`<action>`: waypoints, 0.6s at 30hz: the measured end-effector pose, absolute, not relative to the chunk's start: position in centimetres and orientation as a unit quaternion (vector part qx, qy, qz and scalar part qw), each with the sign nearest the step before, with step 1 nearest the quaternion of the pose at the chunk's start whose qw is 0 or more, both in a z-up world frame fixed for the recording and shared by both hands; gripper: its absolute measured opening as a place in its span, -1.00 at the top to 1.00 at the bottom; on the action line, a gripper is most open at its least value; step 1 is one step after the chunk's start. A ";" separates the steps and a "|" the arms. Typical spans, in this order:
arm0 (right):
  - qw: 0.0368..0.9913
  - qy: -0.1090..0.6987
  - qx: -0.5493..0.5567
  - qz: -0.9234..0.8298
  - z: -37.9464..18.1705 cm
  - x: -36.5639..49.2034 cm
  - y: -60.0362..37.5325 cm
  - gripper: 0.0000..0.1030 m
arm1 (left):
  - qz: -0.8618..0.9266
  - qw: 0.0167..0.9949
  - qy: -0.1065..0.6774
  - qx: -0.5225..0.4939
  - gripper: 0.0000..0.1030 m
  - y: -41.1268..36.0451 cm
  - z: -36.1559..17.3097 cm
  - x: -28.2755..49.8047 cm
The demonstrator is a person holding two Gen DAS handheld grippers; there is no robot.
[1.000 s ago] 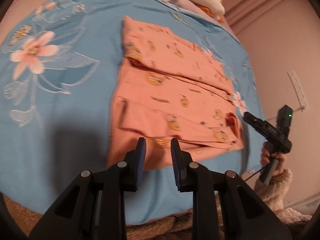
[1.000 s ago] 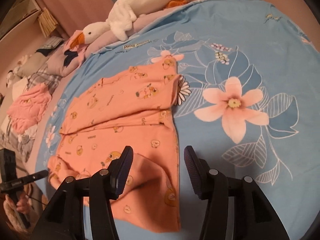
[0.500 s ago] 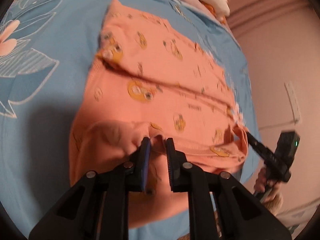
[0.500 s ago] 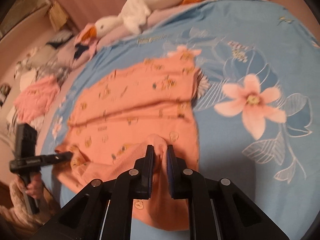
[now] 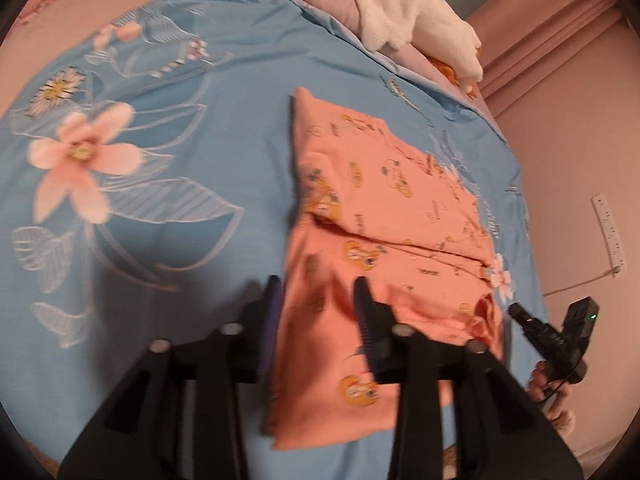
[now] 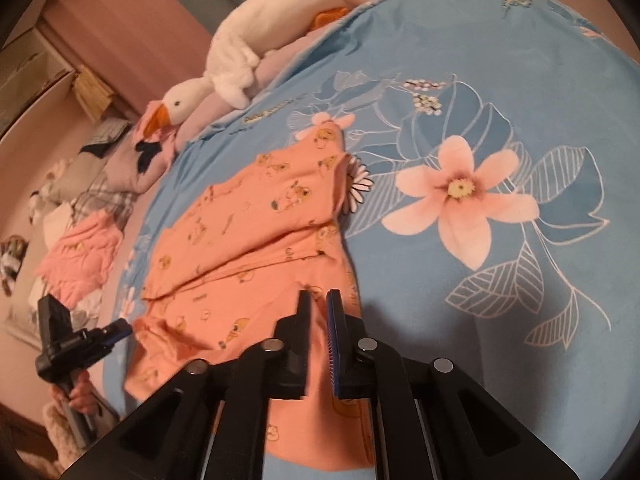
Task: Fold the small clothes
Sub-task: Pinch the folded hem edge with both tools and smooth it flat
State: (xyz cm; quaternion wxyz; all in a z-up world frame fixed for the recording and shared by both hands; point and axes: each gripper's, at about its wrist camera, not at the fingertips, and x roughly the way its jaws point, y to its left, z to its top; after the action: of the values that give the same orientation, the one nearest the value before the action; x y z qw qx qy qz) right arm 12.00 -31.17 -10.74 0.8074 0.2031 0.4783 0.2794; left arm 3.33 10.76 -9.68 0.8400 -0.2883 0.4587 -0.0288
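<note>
Since a second ago both jaws have come down onto the near hem of the orange printed garment [image 5: 384, 216], which then lay flat and untouched. That hem now stands bunched between them. In the left wrist view the left hand-held gripper [image 5: 316, 308] is opening: its jaws stand apart, with the hem's corner between them, and no pad presses on it. In the right wrist view the right hand-held gripper [image 6: 318, 320] has its jaws nearly together, pinching a raised ridge of the same hem.

This garment [image 6: 260, 240] lies on the blue floral bedspread [image 6: 500, 80] of a bed, partly folded already, with a layer lapped across its middle. Its far end points toward the plush goose [image 6: 256, 52] at the pillows. A pink garment [image 6: 80, 256] lies off the spread's edge, well apart from the orange one.

It looks like thin, light, limp knit fabric. It will drape and crease wherever it is lifted, and it cannot be pushed into shape. A one-corner lift would probably let the other side sag and skew the fold. The near hem is the place to take hold, one corner in each gripper, pinching all layers so the lower one does not slide out.
</note>
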 end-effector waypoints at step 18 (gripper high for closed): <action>0.818 0.469 0.174 0.284 -10.0 12.9 -29.1 0.90 | -0.058 0.844 0.474 -0.245 0.25 8.2 -10.9 5.4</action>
State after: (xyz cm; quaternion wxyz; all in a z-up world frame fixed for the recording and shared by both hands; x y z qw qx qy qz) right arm 12.89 -29.11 -10.02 0.8181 0.1738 0.4688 0.2841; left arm 5.39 8.24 -10.90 0.8437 -0.2454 0.4740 -0.0578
